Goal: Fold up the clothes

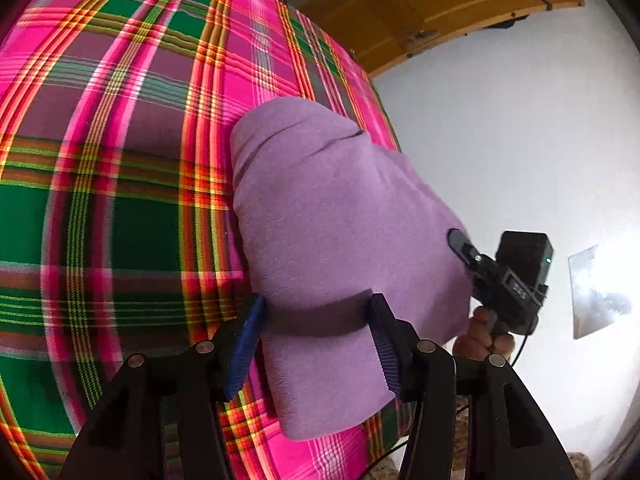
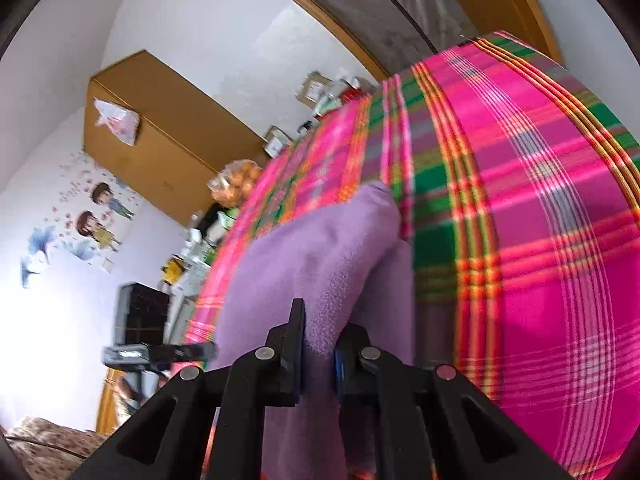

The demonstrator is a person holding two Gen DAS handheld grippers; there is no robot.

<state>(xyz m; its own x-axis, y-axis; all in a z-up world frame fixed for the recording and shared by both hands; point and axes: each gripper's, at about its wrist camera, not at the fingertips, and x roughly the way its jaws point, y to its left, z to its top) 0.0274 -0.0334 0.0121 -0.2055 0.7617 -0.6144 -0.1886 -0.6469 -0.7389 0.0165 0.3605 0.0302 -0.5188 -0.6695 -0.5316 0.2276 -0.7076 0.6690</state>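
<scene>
Gripper fingers of the left gripper [image 1: 318, 322] are spread wide in the left wrist view, one blue-padded finger on each side of a folded lilac fleece garment [image 1: 332, 216]; the pads sit at the fabric's two edges, and whether they truly pinch it or only bracket it cannot be told. That garment lies in a thick, soft bundle on a pink, green and orange plaid cloth [image 1: 120, 160], which covers the surface beneath. At the bundle's right edge the right gripper [image 1: 466, 250] reaches in, its dark finger against the fleece, with the person's right hand [image 1: 482, 334] around its handle. Behind it are a white wall and a brown wooden door [image 1: 432, 4]. From the right wrist view, the right gripper [image 2: 318, 344] is clenched on a raised fold of the lilac fleece garment [image 2: 304, 256], the fabric pressed between the two black fingers. The plaid cloth [image 2: 540, 220] stretches away to the right. Farther left, the left gripper [image 2: 200, 350] shows dimly, blurred, beside the garment's edge. A brown cabinet [image 2: 160, 136] hangs on the wall.
</scene>
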